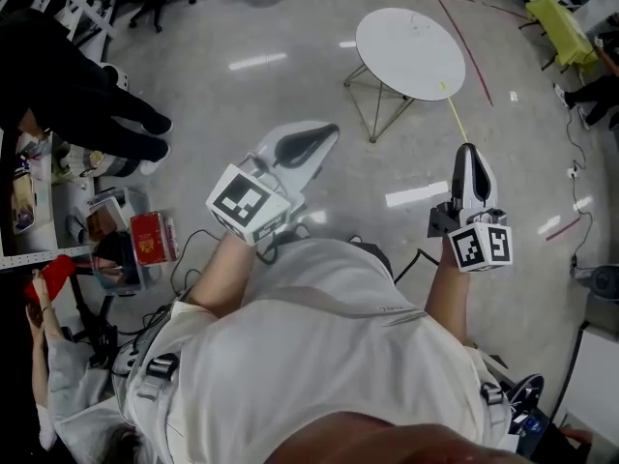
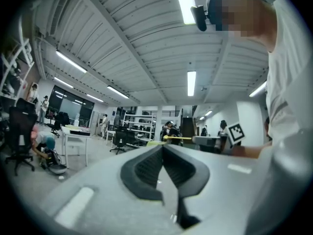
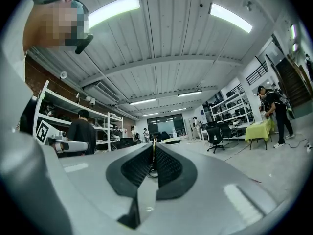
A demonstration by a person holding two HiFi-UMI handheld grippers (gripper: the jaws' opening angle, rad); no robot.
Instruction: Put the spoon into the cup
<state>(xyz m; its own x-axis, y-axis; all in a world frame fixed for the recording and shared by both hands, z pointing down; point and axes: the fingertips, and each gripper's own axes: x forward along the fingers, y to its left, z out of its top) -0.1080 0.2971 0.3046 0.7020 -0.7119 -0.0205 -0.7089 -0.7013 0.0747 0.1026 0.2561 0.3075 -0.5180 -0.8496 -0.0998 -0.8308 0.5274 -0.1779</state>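
Note:
My right gripper (image 1: 466,149) (image 3: 153,147) is held at chest height, pointing away over the floor. It is shut on a thin yellow spoon handle (image 1: 455,116) (image 3: 153,156), which sticks out forward from its tips. The left gripper view shows that yellow spoon (image 2: 178,138) from the side, beyond the jaws. My left gripper (image 1: 327,133) (image 2: 162,148) is raised at the left with its jaws closed together and nothing between them. No cup shows in any view.
A round white table (image 1: 410,51) on wire legs stands ahead on the glossy floor. A person in black (image 1: 77,95) stands at the left beside cluttered shelves (image 1: 116,235). A yellow-covered table (image 1: 561,27) and red floor tape (image 1: 474,42) lie at the upper right.

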